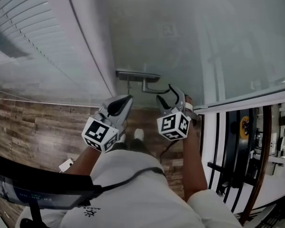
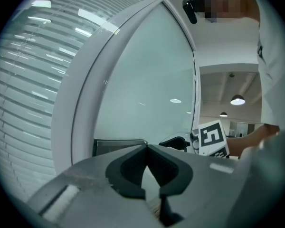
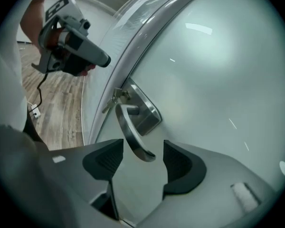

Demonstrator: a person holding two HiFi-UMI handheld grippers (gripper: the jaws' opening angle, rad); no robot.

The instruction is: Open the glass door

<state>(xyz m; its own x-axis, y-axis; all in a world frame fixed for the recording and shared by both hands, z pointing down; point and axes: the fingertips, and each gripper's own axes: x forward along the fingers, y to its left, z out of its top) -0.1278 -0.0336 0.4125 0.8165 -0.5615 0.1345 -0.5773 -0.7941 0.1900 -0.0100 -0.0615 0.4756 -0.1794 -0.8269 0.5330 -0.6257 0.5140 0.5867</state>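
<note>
There is one glass door [image 1: 190, 37] bearing one lever handle [image 1: 151, 87] on one metal plate [image 1: 137, 74], one slatted blind [image 1: 28, 27] beside it, and two claws, the left claw [image 1: 125, 101] and the right claw [image 1: 170, 95], each carrying one marker cube [image 1: 100, 134].

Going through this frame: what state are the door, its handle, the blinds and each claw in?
Glass door: appears shut against its frame.
Door handle: not gripped, its tip lies between the right claw's pads.
Blinds: lowered.
Left claw: shut, empty.
Right claw: open around the handle tip, not pressing on it.
</note>
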